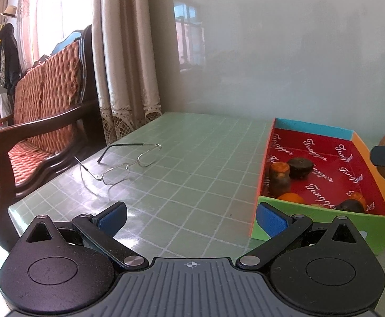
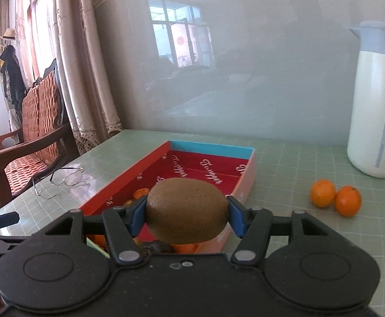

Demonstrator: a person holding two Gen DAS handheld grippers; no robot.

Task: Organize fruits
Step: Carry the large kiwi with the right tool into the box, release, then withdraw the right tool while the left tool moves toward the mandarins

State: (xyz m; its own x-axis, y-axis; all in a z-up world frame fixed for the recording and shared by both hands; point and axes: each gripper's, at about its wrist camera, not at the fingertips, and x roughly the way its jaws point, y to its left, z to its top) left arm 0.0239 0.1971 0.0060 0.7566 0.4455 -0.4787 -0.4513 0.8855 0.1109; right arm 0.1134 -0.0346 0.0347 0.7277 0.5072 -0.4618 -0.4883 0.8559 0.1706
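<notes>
With the right gripper (image 2: 187,212) pinching the kiwi (image 2: 187,207) end to end above the box (image 2: 245,182), and the left gripper (image 1: 191,218) spread empty beside it, a careless release risks the kiwi bruising the fruit below or rolling out.

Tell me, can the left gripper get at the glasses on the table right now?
Probably yes. The left gripper is open and empty, and the glasses lie ahead of it, slightly left, on bare table with nothing between. The box sits off to its right, clear of that path.
</notes>
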